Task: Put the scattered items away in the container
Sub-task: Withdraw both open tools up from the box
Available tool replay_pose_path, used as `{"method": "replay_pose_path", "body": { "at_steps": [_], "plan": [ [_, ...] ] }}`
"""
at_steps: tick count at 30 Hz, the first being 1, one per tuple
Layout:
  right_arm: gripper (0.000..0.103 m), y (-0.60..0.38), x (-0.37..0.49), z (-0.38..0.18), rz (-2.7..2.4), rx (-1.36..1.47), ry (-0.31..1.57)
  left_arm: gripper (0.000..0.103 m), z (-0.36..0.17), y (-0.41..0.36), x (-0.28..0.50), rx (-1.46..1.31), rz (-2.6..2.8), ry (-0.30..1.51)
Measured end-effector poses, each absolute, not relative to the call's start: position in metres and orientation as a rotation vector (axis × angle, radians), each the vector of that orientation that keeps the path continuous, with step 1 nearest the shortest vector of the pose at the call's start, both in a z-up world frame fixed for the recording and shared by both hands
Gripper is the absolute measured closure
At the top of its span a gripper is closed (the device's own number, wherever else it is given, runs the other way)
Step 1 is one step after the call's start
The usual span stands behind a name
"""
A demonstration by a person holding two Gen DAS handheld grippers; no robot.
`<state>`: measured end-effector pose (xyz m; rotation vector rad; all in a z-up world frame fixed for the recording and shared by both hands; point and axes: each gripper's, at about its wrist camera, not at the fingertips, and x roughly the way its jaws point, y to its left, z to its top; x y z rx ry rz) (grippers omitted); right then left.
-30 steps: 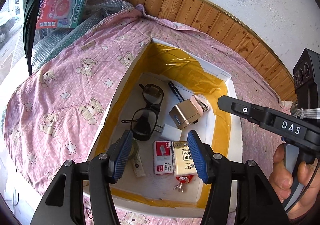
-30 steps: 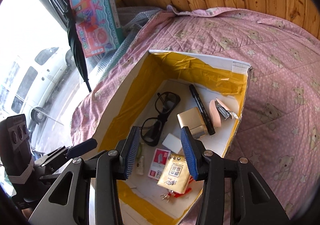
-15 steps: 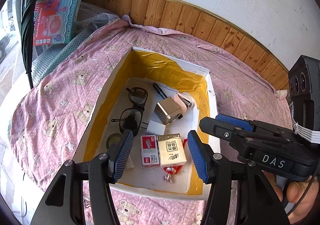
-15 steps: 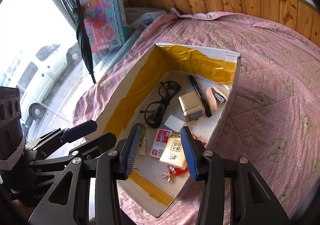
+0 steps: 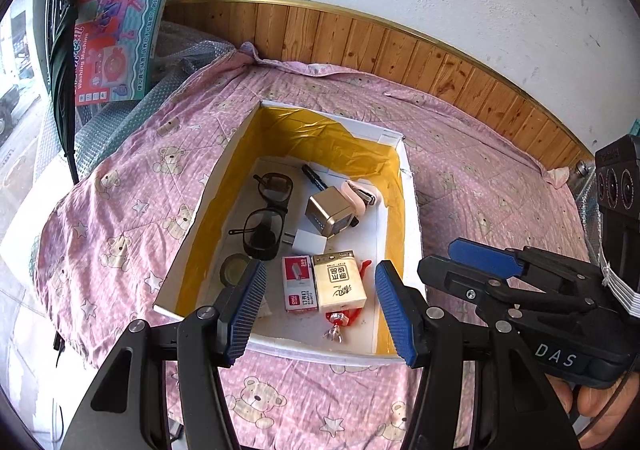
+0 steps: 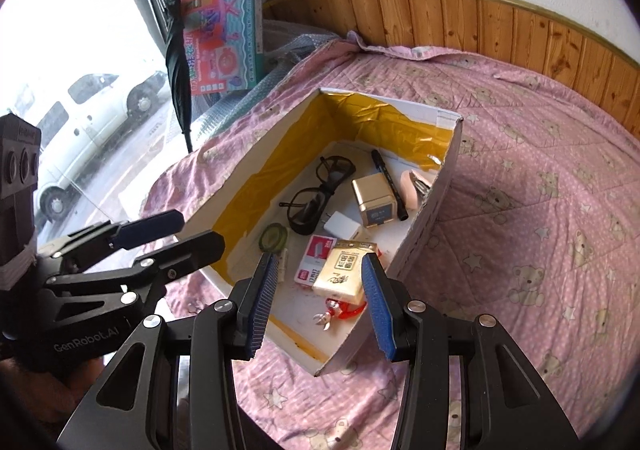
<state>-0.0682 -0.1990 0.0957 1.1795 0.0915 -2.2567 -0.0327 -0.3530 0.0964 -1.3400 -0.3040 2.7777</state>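
The container (image 5: 411,209), a white box lined with yellow tape, sat on the pink bear-print bed (image 5: 132,209), and everything I could see of the clutter lay inside it. At its 12 o'clock end were the black marker (image 5: 314,177) and pink stapler (image 5: 360,195); toward 9 o'clock the glasses (image 5: 266,213); at the centre the gold cube (image 5: 330,215) and white charger (image 5: 308,241); at 6 o'clock the red staple box (image 5: 299,284), the tissue pack (image 5: 339,282) and a red trinket (image 5: 340,320).

My left hand-held gripper (image 5: 320,306) hovered over the near rim with its blue pads spread and nothing between them. My right hand-held gripper (image 6: 316,298) was equally spread and empty, at 3 o'clock of the left one.

I judged the tidying essentially done. The risk was catching the thin near wall with a finger while drawing away, tipping the light box on the soft quilt and spilling things out again.

Readable writing: "DAS" and "GenRobot.AI" on the gripper bodies, "Washing Machine" on the toy box (image 5: 120,21) at 10 o'clock.
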Motion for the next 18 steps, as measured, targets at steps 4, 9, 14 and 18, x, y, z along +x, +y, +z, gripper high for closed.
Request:
{"method": "replay_pose_path", "body": {
  "at_steps": [4,9,14,18],
  "plan": [
    [0.048,-0.205,-0.046,0.096,-2.323,1.145,0.264,0.045,0.097,-0.357,-0.021,-1.344,2.789,-0.293],
    [0.048,-0.204,-0.043,0.089,-2.277,1.191,0.223,0.045,0.100,-0.357,-0.002,-1.341,2.787,-0.265],
    [0.048,-0.212,-0.042,0.093,-2.293,1.183,0.266,0.045,0.104,-0.353,0.004,-1.328,2.807,-0.226],
    [0.048,-0.215,-0.039,0.096,-2.300,1.170,0.275,0.045,0.103,-0.352,0.004,-1.329,2.807,-0.227]
  ]
}}
